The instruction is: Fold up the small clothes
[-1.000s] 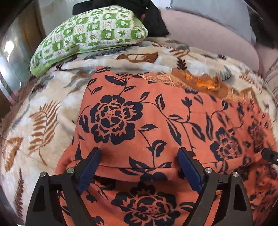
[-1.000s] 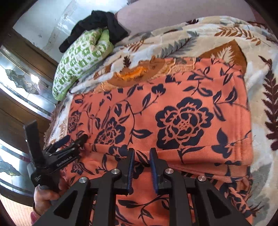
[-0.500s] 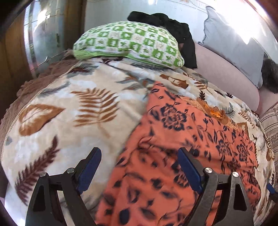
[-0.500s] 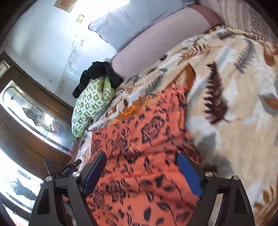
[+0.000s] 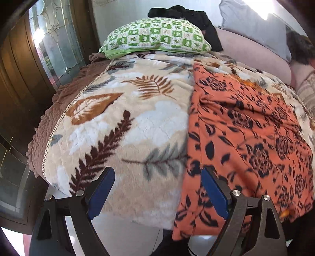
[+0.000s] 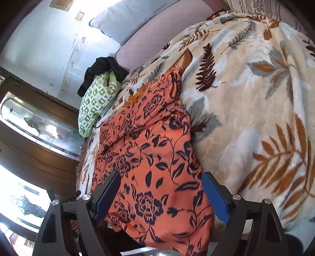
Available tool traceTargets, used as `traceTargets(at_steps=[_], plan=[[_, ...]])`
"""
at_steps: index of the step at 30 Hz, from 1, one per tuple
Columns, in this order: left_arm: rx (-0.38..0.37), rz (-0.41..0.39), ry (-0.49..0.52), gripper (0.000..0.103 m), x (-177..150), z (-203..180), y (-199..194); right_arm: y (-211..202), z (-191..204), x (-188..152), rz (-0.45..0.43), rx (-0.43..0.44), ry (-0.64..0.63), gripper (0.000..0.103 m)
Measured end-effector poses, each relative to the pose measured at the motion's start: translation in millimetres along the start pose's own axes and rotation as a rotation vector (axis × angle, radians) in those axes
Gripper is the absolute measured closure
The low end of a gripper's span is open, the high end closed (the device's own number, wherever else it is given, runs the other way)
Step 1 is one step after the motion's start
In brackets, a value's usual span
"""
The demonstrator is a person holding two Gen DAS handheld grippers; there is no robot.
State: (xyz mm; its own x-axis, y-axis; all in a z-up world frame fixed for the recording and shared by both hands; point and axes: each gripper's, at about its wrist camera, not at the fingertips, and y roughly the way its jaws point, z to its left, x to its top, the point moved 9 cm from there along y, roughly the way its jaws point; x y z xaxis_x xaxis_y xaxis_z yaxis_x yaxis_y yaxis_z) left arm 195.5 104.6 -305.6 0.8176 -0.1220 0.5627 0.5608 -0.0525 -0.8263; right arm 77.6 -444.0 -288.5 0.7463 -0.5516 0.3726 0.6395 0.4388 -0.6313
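Note:
An orange garment with dark blue flowers [image 5: 246, 128] lies folded on the leaf-print blanket [image 5: 118, 122], and its near end hangs over the bed's front edge. My left gripper [image 5: 158, 192] is open above that edge, its left pad over bare blanket and its right pad at the garment's left border; nothing is between the pads. In the right wrist view the same garment [image 6: 149, 141] runs away from me. My right gripper [image 6: 161, 198] is open just above its near end, straddling the cloth without pinching it.
A green checked pillow [image 5: 155, 37] and a black garment [image 5: 187, 13] lie at the bed's far end, with a grey cushion [image 5: 252, 25] on the pink backrest. Dark wood and glass doors [image 5: 49, 51] stand at the left. Bare blanket [image 6: 256, 118] spreads to the right.
Both grippers have drawn back from the garment's folded edge toward the bed's front. The right one went from nearly shut to wide open. The left view swung left over bare blanket.

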Motion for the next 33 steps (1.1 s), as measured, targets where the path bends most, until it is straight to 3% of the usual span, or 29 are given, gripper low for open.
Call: traceTargets(at_steps=[10,14,18,19,20,22,25,30,32,33], plan=[[-0.205,0.203,-0.148,0.014,-62,-23,20,13,8,-15,0.054,-0.018,-0.020,0.016],[-0.182,0.212,-0.129,0.014,-67,-34,27,12,15,-15,0.051,-0.016,-0.032,0.016],[-0.222,0.248,-0.138,0.014,-70,-41,37,11,13,-19,0.059,-0.030,-0.031,0.016],[-0.240,0.261,-0.141,0.021,-71,-44,40,10,12,-19,0.059,-0.034,-0.029,0.016],[-0.260,0.275,-0.146,0.036,-72,-46,41,9,10,-20,0.058,-0.037,-0.026,0.016],[-0.277,0.293,-0.159,0.057,-72,-49,45,6,7,-22,0.055,-0.042,-0.019,0.016],[-0.329,0.273,-0.166,0.076,-71,-54,40,4,4,-24,0.055,-0.057,-0.012,0.016],[-0.334,0.270,-0.134,0.073,-70,-62,37,4,7,-27,0.072,-0.082,-0.018,0.016],[-0.318,0.316,-0.149,0.034,-75,-61,44,4,6,-30,0.086,-0.111,-0.028,0.016],[-0.310,0.330,-0.159,0.030,-77,-61,46,4,6,-33,0.097,-0.132,-0.036,0.016]])
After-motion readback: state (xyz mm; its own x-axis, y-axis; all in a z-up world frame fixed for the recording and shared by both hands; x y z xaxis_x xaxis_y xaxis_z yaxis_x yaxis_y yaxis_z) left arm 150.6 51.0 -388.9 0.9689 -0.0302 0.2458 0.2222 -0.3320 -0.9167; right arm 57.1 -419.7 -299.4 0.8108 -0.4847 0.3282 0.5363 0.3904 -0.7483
